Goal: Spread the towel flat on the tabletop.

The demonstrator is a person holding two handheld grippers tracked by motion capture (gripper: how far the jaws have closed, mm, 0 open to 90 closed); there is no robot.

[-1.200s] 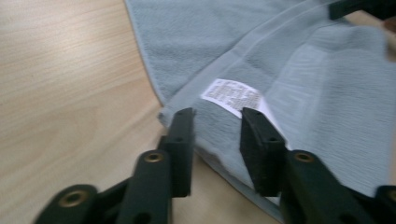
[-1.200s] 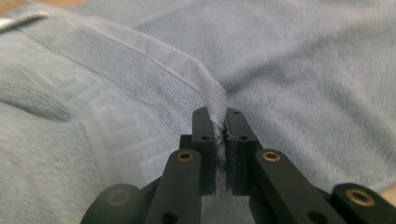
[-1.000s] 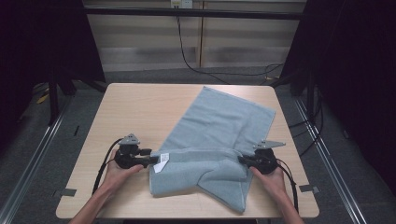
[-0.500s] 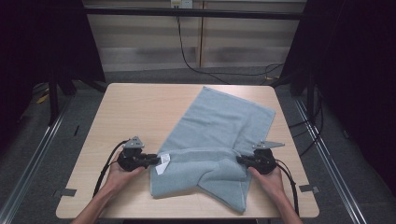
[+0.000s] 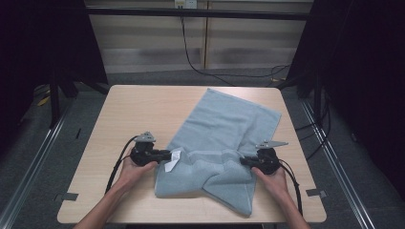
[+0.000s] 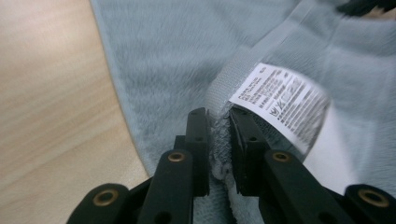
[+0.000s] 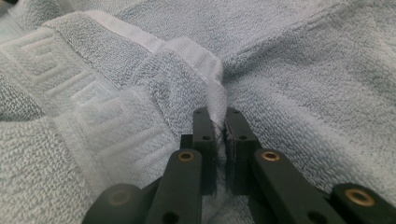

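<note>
You are working a pale blue towel that is lying across the middle and right of the table in the high view, its far end reaching toward the upper right and its near end bunching into a fold at the lower centre. Your left gripper is sitting at the towel's left edge, and its jaws have just been closing; in the left gripper view they are pinching the hemmed corner right beside the white care label, with terry pile squeezed between the pads. Your right gripper is sitting at the right side of the fold, clamped tight on a ridge of the woven border band, as the right gripper view is showing. You are dealing with something soft, light and limp: it is likely going to sag and drape between your two holds rather than keep any shape, and the loose pile may be slipping if you are gripping only fluff. The hem and border band are looking like the firmest places to hold, so you are best keeping the pads on those edges.
</note>
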